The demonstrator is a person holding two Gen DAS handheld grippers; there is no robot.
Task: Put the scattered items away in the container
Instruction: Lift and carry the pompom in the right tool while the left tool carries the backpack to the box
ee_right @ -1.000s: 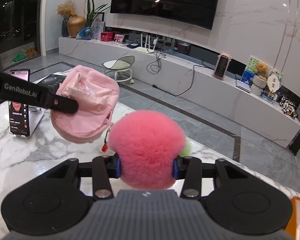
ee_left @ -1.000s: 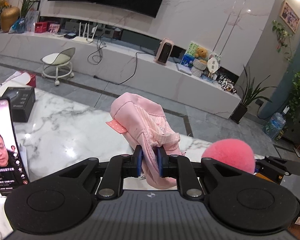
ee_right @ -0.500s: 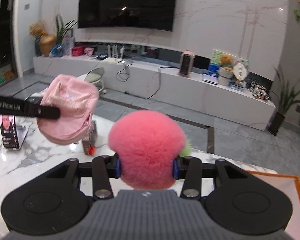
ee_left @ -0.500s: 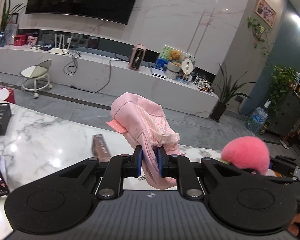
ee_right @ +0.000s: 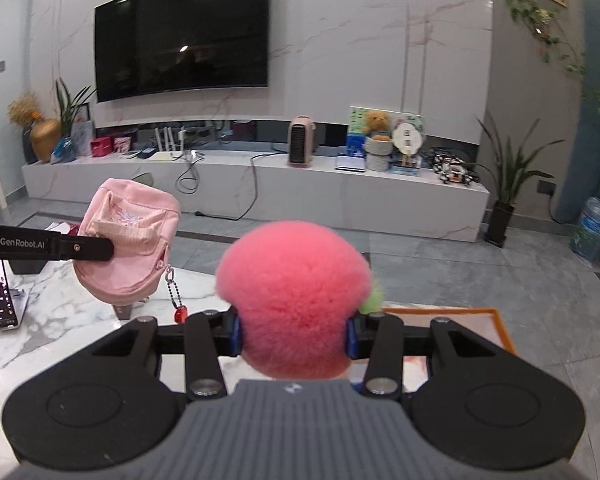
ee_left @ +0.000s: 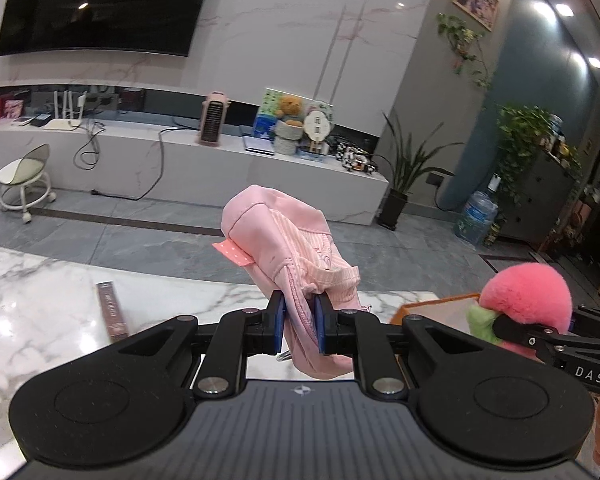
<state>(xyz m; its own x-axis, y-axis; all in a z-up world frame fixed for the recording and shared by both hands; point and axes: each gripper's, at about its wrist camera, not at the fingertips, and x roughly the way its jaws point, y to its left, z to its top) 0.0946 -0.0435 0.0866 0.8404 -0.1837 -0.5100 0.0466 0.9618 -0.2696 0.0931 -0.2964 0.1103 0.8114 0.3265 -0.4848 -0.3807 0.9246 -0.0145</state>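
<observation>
Both grippers carry loads: right gripper (ee_right: 294,338) pinching the pink plush (ee_right: 294,296) nearer the orange-rimmed container (ee_right: 496,330); left gripper (ee_left: 300,322) pinches the pink pouch (ee_left: 288,248) farther left.

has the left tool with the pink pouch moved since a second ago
Yes. The left tool, shut on the pink pouch, has swung rightward: the white stool slid left in its view and the orange-rimmed container came into sight.

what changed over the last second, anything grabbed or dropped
Both grippers swung rightward across the marble table: the phone slid out of the left view and the orange-rimmed container came into sight. Nothing grabbed or dropped. The left gripper stays shut on the pink fabric pouch, the right gripper on the fluffy pink plush ball.
</observation>
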